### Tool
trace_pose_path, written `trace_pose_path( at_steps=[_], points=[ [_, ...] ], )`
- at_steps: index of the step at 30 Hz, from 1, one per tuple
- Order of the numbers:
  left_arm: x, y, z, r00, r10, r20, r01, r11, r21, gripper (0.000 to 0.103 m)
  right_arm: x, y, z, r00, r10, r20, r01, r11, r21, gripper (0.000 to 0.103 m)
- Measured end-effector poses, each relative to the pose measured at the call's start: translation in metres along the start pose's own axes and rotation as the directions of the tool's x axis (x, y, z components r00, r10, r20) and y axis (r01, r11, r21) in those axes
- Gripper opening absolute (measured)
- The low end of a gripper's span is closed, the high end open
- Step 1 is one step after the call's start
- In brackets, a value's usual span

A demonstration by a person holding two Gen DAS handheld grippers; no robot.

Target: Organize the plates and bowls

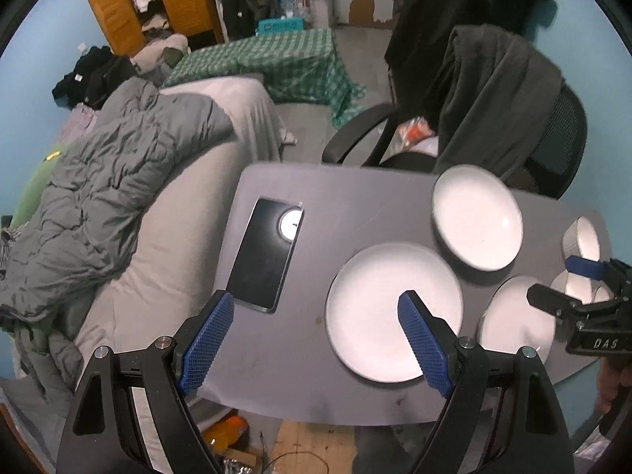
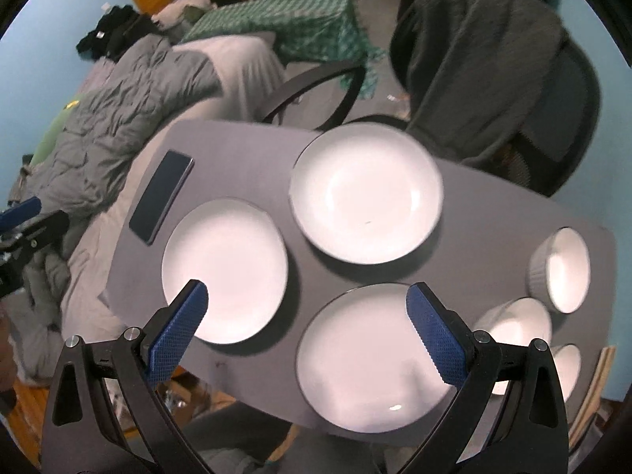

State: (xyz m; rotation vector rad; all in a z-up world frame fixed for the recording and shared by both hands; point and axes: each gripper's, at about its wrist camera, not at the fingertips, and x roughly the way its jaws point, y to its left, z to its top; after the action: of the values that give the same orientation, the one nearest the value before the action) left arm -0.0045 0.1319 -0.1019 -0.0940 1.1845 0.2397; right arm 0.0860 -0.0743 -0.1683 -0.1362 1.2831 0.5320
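Three white plates lie on the grey table: a left plate, a far plate and a near plate. Three white bowls stand at the right: one far, one middle, one near. My right gripper is open and empty above the table, between the left and near plates. My left gripper is open and empty above the table, its right finger over the left plate. The far plate and near plate also show in the left wrist view.
A black phone lies on the table's left part. An office chair draped with a dark cloth stands behind the table. A bed with a grey quilt is to the left. The right gripper's body shows over the bowls.
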Motion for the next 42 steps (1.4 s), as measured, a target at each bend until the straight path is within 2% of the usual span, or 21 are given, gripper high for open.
trace_pose_path(
  at_steps=[5, 12, 14, 18, 20, 22, 24, 28, 29, 31, 36, 38, 40, 42],
  points=[
    [0.022, 0.006, -0.011, 0.999, -0.022, -0.044, 0.022, 1.0, 0.006, 0.086, 0.028, 0.004, -0.002, 0.998, 0.04, -0.056, -0.039, 0.999, 0.015, 0.097],
    [0.054, 0.007, -0.021, 0.995, -0.043, -0.089, 0.043, 0.999, -0.006, 0.086, 0.059, 0.007, -0.003, 0.993, 0.039, -0.114, -0.041, 0.999, -0.009, 0.093],
    [0.068, 0.006, -0.022, 0.994, -0.045, -0.1, 0.045, 0.999, -0.01, 0.086, 0.072, 0.007, -0.003, 0.991, 0.044, -0.128, -0.047, 0.999, -0.018, 0.089],
    [0.091, 0.003, -0.028, 0.992, -0.03, -0.125, 0.031, 1.0, -0.001, 0.086, 0.096, 0.006, -0.003, 0.983, 0.049, -0.178, -0.054, 0.998, -0.021, 0.072],
    [0.101, 0.001, -0.03, 0.989, -0.025, -0.146, 0.026, 1.0, 0.005, 0.086, 0.105, 0.005, -0.001, 0.982, 0.049, -0.185, -0.054, 0.998, -0.022, 0.071],
    [0.111, -0.001, -0.032, 0.986, -0.039, -0.159, 0.041, 0.999, 0.005, 0.086, 0.111, 0.005, 0.001, 0.98, 0.046, -0.192, -0.05, 0.999, -0.019, 0.062],
    [0.12, -0.001, -0.033, 0.983, -0.044, -0.18, 0.045, 0.999, 0.001, 0.086, 0.116, 0.004, 0.001, 0.977, 0.054, -0.207, -0.058, 0.998, -0.014, 0.058],
    [0.134, -0.001, -0.033, 0.974, -0.081, -0.21, 0.078, 0.997, -0.026, 0.078, 0.126, 0.005, -0.001, 0.971, 0.054, -0.233, -0.061, 0.998, -0.022, 0.046],
    [0.137, -0.001, -0.033, 0.972, -0.092, -0.216, 0.087, 0.996, -0.033, 0.072, 0.128, 0.005, -0.001, 0.969, 0.058, -0.238, -0.065, 0.998, -0.021, 0.045],
    [0.142, -0.003, -0.032, 0.967, -0.107, -0.23, 0.099, 0.994, -0.044, 0.065, 0.131, 0.004, -0.001, 0.967, 0.065, -0.245, -0.072, 0.997, -0.021, 0.035],
    [0.151, -0.004, -0.033, 0.954, -0.142, -0.264, 0.129, 0.989, -0.068, 0.045, 0.134, 0.004, -0.003, 0.964, 0.082, -0.252, -0.09, 0.996, -0.019, 0.034],
    [0.156, -0.005, -0.034, 0.945, -0.17, -0.279, 0.154, 0.985, -0.077, 0.032, 0.132, 0.0, -0.005, 0.963, 0.095, -0.252, -0.1, 0.995, -0.008, 0.033],
    [0.16, -0.006, -0.035, 0.935, -0.188, -0.3, 0.171, 0.982, -0.083, 0.026, 0.132, -0.003, -0.005, 0.962, 0.099, -0.254, -0.101, 0.995, 0.005, 0.03],
    [0.162, -0.008, -0.038, 0.927, -0.215, -0.308, 0.198, 0.976, -0.088, 0.024, 0.132, -0.005, -0.005, 0.962, 0.098, -0.254, -0.096, 0.995, 0.021, 0.026]
  ],
)
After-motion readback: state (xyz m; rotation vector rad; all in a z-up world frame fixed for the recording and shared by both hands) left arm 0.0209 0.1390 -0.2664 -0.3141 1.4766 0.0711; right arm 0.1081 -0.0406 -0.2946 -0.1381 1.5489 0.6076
